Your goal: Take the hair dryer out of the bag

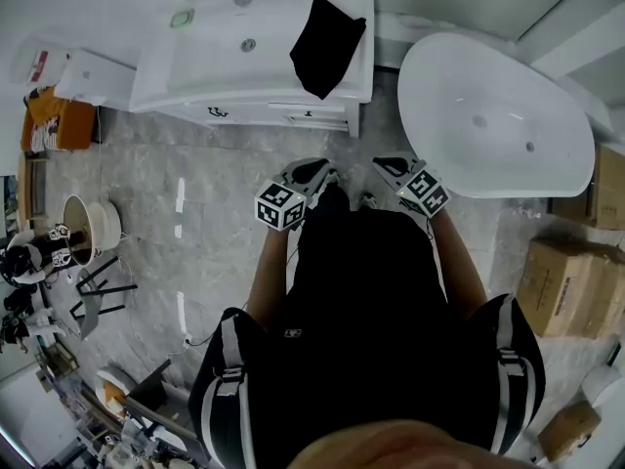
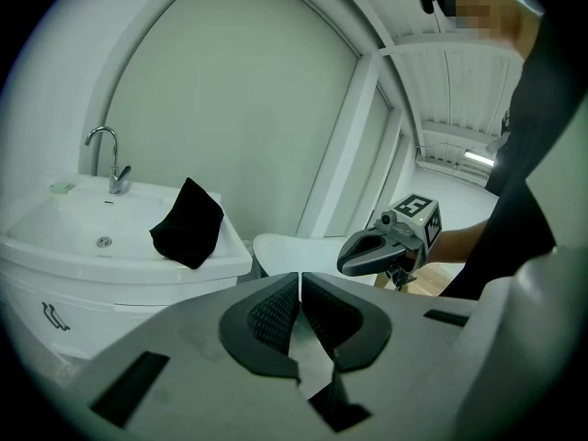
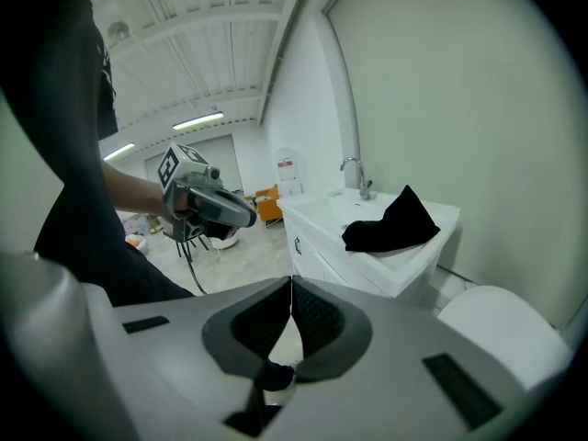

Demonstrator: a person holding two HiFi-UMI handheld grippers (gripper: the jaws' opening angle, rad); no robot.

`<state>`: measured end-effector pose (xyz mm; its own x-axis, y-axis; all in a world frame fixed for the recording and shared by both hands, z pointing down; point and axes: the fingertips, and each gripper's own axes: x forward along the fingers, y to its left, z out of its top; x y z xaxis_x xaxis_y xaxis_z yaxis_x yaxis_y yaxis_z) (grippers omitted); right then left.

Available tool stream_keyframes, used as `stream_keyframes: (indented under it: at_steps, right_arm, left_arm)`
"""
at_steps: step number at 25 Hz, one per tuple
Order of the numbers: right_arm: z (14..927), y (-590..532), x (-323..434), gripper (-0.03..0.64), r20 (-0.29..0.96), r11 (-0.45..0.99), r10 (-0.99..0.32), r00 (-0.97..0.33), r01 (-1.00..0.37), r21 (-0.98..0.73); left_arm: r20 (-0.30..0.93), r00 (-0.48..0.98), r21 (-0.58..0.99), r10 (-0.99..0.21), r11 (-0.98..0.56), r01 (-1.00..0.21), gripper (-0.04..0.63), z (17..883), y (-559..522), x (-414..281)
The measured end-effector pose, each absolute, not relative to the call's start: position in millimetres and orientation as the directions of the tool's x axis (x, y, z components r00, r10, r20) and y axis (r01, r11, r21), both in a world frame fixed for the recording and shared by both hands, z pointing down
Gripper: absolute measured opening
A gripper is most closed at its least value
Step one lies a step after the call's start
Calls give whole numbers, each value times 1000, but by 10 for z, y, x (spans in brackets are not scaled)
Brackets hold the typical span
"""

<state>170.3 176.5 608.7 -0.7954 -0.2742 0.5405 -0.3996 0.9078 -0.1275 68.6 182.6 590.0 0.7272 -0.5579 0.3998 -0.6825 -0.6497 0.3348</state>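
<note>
Both hands sit low before the person, side by side, tips tilted slightly down. The left gripper (image 2: 299, 312) and right gripper (image 3: 290, 318) are clenched on nothing, their ribbed dark pads meeting. Well ahead of them, the soft, peaked black bag (image 1: 325, 44) lies on the glossy white washbasin (image 1: 215, 66)

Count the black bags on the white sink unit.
1. The black fabric bag lies at the right end of the white sink unit, by the basin. The whole top is in view, so none seems hidden.
</note>
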Motion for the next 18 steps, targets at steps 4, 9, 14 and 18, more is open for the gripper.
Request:
stream_keyframes:
  at_steps: [4,9,14,18]
  right_arm:
    - [6103,1714,1754,58,542,907,-266,-797,-398,-141]
    - [6070,1619,1777,60,534,911,-250,-808,-383,-151]
    - [6102,1524,1644,60,542,925,-215,-812,-348,-154]
    - [6090,1382,1503,60,554,937,-189,-811,-318,-146]
  left_arm:
    - [410,718,327,-562,-644,-692,21,5909,1772,693]
    - [412,701,318,-582,-629,-709,21,5876,1715,690]
    - [421,681,321,-599,-604,-730,21,5918,1714,551]
    - [428,659,335,-618,-569,-751,21,5978,1606,370]
